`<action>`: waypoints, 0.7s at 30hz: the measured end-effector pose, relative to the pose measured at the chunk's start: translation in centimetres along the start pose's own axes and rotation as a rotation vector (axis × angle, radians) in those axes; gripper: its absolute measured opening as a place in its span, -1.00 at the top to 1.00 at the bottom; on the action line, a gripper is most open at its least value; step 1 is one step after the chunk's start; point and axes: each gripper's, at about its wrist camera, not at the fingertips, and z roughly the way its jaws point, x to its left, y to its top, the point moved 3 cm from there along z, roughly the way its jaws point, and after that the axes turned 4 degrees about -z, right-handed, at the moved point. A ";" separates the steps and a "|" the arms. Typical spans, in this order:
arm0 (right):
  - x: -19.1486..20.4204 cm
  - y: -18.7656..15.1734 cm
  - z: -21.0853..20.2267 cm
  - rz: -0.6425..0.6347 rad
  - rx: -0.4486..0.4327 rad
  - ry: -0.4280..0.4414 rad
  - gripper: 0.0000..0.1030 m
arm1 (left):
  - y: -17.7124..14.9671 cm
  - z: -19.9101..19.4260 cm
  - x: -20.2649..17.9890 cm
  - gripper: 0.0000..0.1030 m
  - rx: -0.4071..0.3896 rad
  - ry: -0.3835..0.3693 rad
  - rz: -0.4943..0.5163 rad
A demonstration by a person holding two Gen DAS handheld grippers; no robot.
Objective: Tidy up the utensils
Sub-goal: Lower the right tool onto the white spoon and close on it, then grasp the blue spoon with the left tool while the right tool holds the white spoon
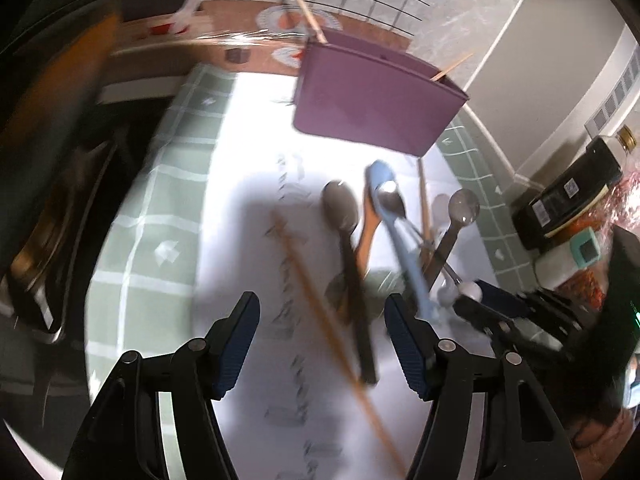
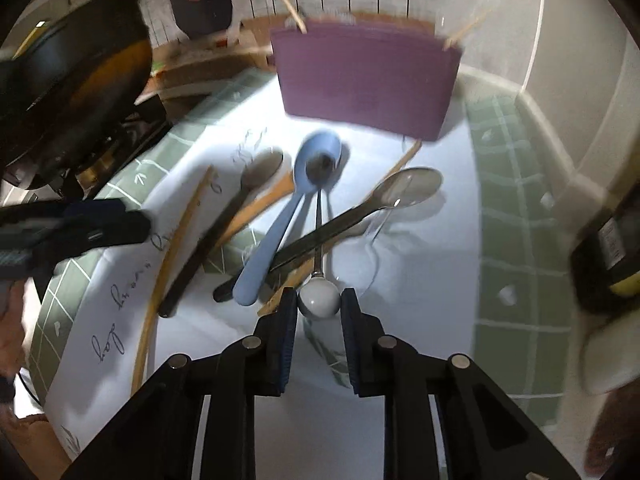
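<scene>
Many spoons lie piled in the middle of the frame, below the purple box (image 2: 366, 80). Your right claw (image 2: 319, 304) is narrow around the little spoon's white ball (image 2: 319, 300); whether it pinches, you can't tell. Lift it, and the blue spoon (image 2: 288, 216) crossing it could slide away. Your left claw (image 1: 322, 344) is wide, holding nothing. Blur hides the box's inside.

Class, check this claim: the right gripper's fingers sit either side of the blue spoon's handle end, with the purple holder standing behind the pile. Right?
Not quite. The right gripper brackets the white ball end of the thin metal spoon, not the blue spoon, as the right wrist view shows. The purple holder does stand behind the pile.
</scene>
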 end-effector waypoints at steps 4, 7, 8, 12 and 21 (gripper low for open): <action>-0.3 1.6 -3.1 -0.038 -0.075 -0.029 0.61 | 2.8 3.3 -1.4 -0.23 0.079 0.020 0.017; -1.0 2.6 -4.6 -0.030 -0.113 -0.021 0.62 | 4.0 5.5 -1.9 -0.06 0.127 0.041 0.008; -1.3 2.9 -5.0 -0.022 -0.124 -0.017 0.61 | 4.4 6.0 -1.9 0.02 0.135 0.046 -0.004; -2.2 3.5 -5.7 0.006 -0.143 -0.015 0.61 | 5.3 6.1 -4.1 0.06 0.128 -0.018 0.038; -4.8 5.1 -6.7 0.027 -0.165 -0.042 0.61 | 7.3 8.1 -9.3 0.31 0.091 0.017 0.269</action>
